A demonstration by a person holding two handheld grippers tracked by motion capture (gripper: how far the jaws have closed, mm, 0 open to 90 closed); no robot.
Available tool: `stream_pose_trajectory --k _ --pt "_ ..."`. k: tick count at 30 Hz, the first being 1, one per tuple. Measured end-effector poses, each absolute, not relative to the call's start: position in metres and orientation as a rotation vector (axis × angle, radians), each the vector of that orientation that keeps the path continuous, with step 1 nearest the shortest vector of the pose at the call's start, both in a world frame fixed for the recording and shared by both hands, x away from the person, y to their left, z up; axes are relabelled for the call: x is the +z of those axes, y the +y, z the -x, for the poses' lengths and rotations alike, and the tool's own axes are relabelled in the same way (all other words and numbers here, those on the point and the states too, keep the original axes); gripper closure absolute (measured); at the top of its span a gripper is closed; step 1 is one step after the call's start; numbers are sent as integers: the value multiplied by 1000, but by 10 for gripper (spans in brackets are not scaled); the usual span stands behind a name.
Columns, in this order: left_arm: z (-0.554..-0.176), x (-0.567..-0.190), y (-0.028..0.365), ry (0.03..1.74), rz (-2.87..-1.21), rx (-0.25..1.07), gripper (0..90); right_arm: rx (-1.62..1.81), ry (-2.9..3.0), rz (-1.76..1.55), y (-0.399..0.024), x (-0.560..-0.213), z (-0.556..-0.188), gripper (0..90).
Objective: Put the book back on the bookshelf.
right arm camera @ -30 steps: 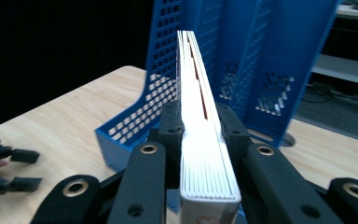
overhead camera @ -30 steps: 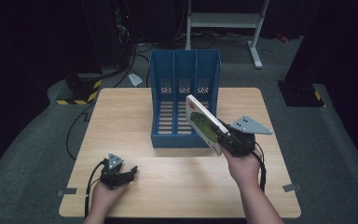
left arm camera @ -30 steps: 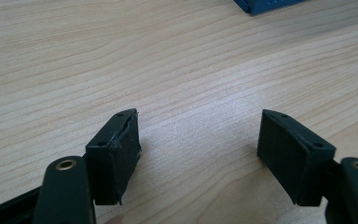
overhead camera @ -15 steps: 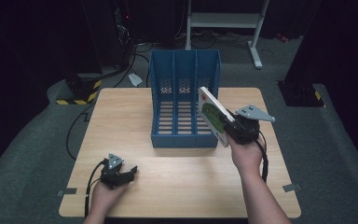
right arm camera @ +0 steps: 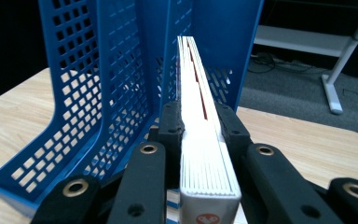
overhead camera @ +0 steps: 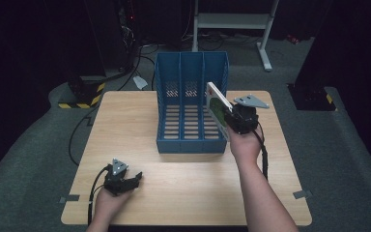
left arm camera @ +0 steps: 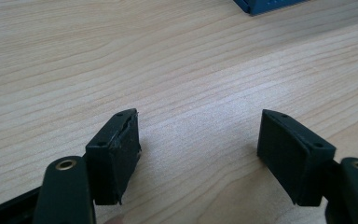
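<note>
1. At the right side of the blue rack (overhead camera: 192, 104), the right gripper (overhead camera: 235, 119) pinches a book (overhead camera: 216, 112); in the right gripper view both jaws press flat against its covers, page edges up (right arm camera: 200, 135).
2. A second ago the book was tilted over the table (overhead camera: 140, 116) near the rack's front right corner. Now it is carried further back and stands more upright, beside the rack's right wall.
3. The book is in the air, not yet inside any slot. In the right gripper view its far end points toward the rightmost compartment, between a perforated divider (right arm camera: 135, 88) and the solid right wall (right arm camera: 223, 42).
4. I judge that this shift is the lining-up step before filing: the book's edge now runs roughly along the slot rather than across it.
5. The left gripper (overhead camera: 121, 180) rests near the table's front left corner, jaws spread with nothing between them but bare wood (left arm camera: 196, 126). It is in the same spot as a second ago.
6. What is left, as I read it: bring the book over the slot's opening, lower it between the walls, then let go. The risk is a corner catching on the right wall or the divider.
</note>
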State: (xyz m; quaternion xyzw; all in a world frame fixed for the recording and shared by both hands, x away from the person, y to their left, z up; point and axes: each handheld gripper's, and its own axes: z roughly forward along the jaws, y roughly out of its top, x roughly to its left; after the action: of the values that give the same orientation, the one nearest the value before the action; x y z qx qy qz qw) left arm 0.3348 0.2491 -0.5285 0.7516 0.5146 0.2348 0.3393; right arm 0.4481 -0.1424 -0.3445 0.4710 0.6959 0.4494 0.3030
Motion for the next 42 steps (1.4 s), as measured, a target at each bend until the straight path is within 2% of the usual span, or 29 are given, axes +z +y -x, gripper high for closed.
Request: stream_pose_trajectory --k 22,42 --pt "-335 -528 249 1335 -1960 610 295 1068 1845 -1383 -107 -384 -509 755" --pt "-334 -528 249 1327 -1964 607 296 1001 1831 -1377 -102 -411 -521 753"
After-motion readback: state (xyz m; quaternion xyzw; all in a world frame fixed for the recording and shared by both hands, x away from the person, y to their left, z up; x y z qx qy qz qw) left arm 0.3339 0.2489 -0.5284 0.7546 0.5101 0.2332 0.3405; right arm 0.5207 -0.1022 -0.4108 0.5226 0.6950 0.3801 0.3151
